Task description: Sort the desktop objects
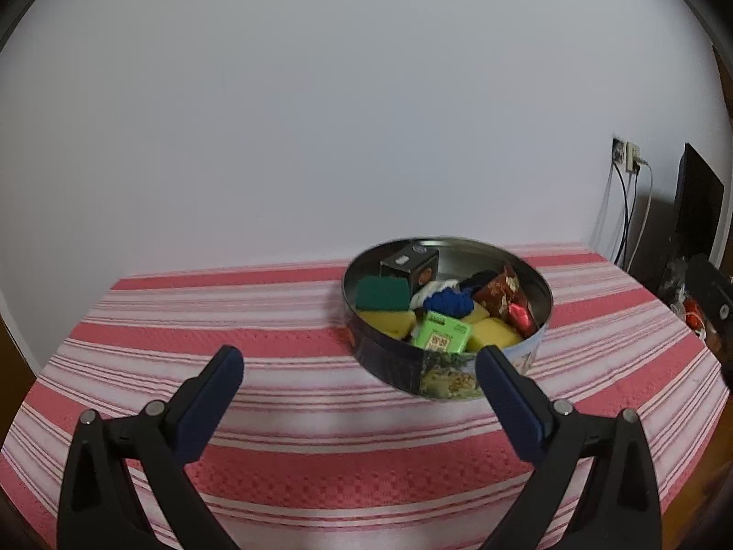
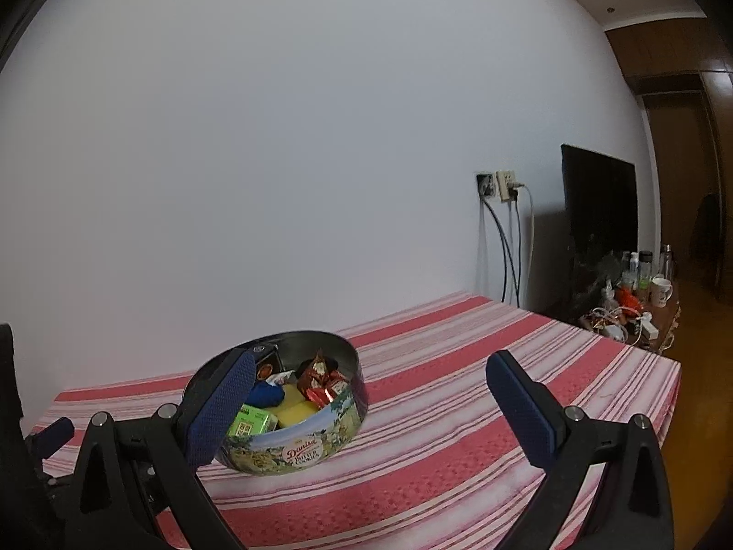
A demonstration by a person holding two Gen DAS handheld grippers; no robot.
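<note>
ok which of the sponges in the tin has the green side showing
The one at the far left of the cookie tin: the green-topped sponge, leaning on the black box. The other sponges show only yellow.

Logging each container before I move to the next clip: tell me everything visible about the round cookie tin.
The cookie tin is round, shallow, lidless metal, shiny bare inside, its outer wall printed with a landscape scene and "Danisa Butter Cookies". It sits upright on the striped tablecloth, filled with sponges, small boxes, blue yarn-like stuff and red wrappers. Neither the left gripper nor the right gripper touches it; both are open and empty.
</note>
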